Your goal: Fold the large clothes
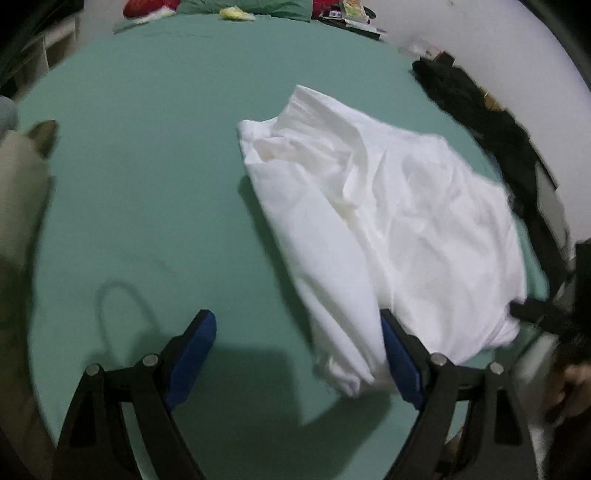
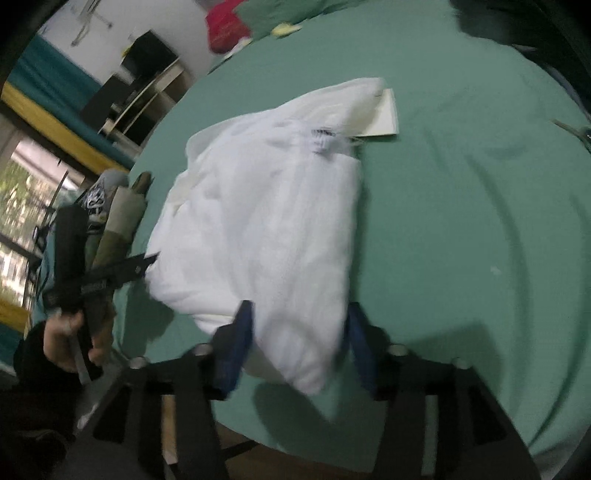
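Observation:
A white garment (image 1: 388, 229) lies loosely folded on the green bed sheet (image 1: 155, 177). In the left wrist view my left gripper (image 1: 299, 350) is open, its blue pads wide apart; the garment's near corner rests against the right pad (image 1: 400, 362). In the right wrist view the garment (image 2: 266, 229) fills the middle, with a paper tag (image 2: 384, 114) at its far end. My right gripper (image 2: 299, 347) is open, and the garment's near corner lies between its blue pads. The left gripper (image 2: 147, 260) shows at the garment's left edge, held by a hand (image 2: 66, 343).
A pile of dark clothes (image 1: 491, 122) lies along the bed's right edge. Red and yellow items (image 1: 147, 7) sit at the far end. Folded clothes (image 2: 118, 210) lie at the bed's left edge. Shelves (image 2: 140, 92) and a window (image 2: 26, 206) stand beyond.

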`<move>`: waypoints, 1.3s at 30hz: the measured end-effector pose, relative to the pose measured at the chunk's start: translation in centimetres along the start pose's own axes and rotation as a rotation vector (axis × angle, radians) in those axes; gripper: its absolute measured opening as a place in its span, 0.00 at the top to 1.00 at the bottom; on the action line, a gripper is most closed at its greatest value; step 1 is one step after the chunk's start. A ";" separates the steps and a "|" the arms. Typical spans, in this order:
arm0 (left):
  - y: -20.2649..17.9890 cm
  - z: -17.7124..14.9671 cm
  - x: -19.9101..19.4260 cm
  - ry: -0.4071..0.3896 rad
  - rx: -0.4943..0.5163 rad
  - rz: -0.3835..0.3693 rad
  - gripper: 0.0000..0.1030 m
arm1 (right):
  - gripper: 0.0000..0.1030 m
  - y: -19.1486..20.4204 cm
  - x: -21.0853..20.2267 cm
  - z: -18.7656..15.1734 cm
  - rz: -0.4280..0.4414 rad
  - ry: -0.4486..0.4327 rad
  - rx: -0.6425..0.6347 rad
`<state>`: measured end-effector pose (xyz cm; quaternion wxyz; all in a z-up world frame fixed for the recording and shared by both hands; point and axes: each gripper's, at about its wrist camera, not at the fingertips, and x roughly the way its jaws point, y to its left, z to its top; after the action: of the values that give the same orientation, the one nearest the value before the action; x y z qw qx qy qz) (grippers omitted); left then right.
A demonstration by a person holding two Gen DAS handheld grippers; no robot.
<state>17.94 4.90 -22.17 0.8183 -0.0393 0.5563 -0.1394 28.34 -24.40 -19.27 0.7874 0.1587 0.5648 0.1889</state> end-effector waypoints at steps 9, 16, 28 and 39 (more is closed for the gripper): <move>-0.2 0.2 -6.2 -0.177 0.010 0.057 0.16 | 0.29 -2.2 -4.3 1.8 -0.083 -0.178 -0.053; -3.4 6.5 1.6 0.005 0.113 0.014 0.15 | 0.29 -2.9 -1.1 5.6 -0.076 -0.198 -0.032; 3.5 12.1 -1.1 -0.281 -0.219 0.226 0.15 | 0.28 -1.9 1.6 5.7 -0.062 -0.214 -0.121; -1.7 2.8 1.8 0.028 -0.132 -0.146 0.15 | 0.28 -3.1 -1.4 4.6 -0.039 -0.256 -0.059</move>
<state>20.85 2.47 -22.38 0.7936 -0.1317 0.5715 -0.1620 32.67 -27.94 -18.15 0.8609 0.1472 0.4569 0.1684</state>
